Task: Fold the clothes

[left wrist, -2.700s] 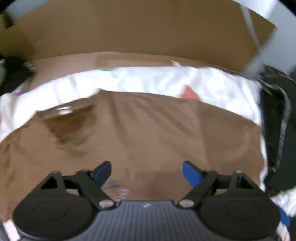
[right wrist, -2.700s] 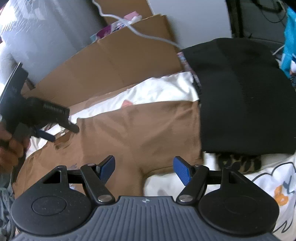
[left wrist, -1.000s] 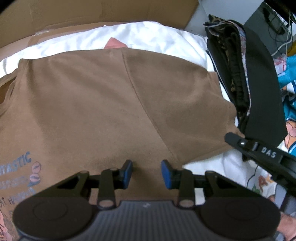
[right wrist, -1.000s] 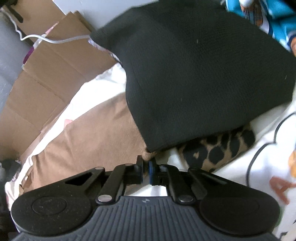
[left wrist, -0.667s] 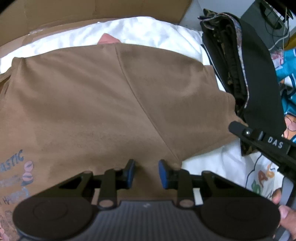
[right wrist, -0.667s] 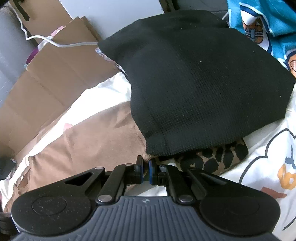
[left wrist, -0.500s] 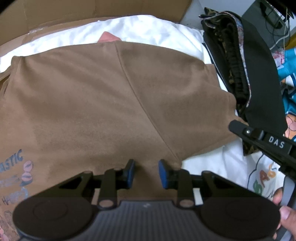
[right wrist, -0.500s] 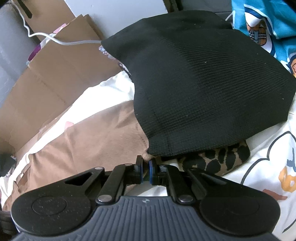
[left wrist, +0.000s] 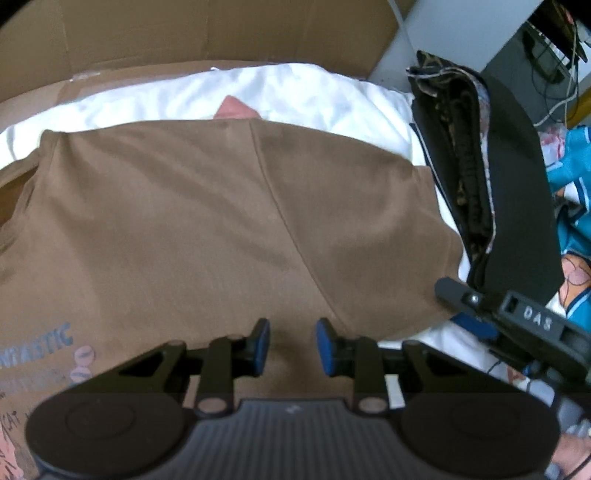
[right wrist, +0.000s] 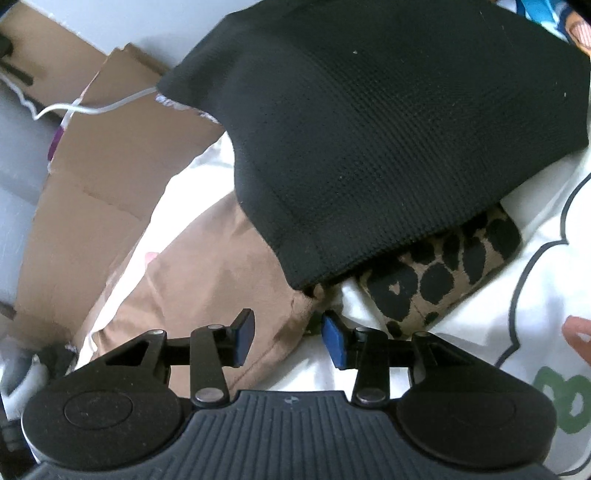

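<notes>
A home bedroom: printed bedsheet (right wrist: 535,288), stacked clothes (right wrist: 388,129), cardboard (left wrist: 184,33).

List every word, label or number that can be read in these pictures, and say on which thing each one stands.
"DAS": white letters on the black body of the right gripper, seen in the left wrist view.
"NTASTIC": blue print on the brown T-shirt, cut off at the picture's left edge.
"CAT": print lower on the same shirt, only partly legible; the lines between are too blurred to read.
Right wrist view: no legible text.

The brown shirt (left wrist: 221,229) runs off the left edge, its print cut mid-word; the black garment (right wrist: 388,140) hides most of the leopard-print cloth (right wrist: 443,280).
</notes>
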The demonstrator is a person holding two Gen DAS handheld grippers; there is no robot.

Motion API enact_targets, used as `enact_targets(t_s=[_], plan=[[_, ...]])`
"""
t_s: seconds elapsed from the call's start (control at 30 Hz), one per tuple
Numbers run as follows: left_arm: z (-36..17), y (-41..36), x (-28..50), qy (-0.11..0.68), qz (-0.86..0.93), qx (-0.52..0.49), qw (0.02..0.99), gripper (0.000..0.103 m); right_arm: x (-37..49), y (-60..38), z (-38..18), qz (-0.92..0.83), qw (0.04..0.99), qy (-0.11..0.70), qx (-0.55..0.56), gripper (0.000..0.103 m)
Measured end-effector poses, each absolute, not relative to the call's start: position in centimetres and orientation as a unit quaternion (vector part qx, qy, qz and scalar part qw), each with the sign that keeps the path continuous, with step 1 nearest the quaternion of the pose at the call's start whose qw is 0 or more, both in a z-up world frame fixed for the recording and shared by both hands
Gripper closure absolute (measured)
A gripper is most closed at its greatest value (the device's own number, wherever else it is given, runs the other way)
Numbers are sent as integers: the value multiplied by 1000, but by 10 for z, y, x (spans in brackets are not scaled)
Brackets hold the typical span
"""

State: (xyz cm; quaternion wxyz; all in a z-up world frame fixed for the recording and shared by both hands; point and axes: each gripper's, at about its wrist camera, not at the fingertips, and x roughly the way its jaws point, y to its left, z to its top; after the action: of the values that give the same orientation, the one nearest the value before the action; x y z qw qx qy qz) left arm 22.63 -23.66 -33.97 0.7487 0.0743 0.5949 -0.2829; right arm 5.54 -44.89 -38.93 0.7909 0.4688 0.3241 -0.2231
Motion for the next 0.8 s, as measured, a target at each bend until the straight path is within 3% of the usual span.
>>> enact_targets(t_s=[0.03,0.13,0.7,0.8], plan=[[-341,-237,226,596,-283,74,747,76,57,-451,-389,-226,789,321,473,58],[-346,-236,221,608,-285,71,738,81,60,-456,-388,-234,785,322,475,99],[-346,-246,215,625,-304,33,718,84,69,-460,-346,-186,826,292,446,99],[-348,-248,214,632,-307,24,711,91,73,-465,-347,-186,823,295,448,99]])
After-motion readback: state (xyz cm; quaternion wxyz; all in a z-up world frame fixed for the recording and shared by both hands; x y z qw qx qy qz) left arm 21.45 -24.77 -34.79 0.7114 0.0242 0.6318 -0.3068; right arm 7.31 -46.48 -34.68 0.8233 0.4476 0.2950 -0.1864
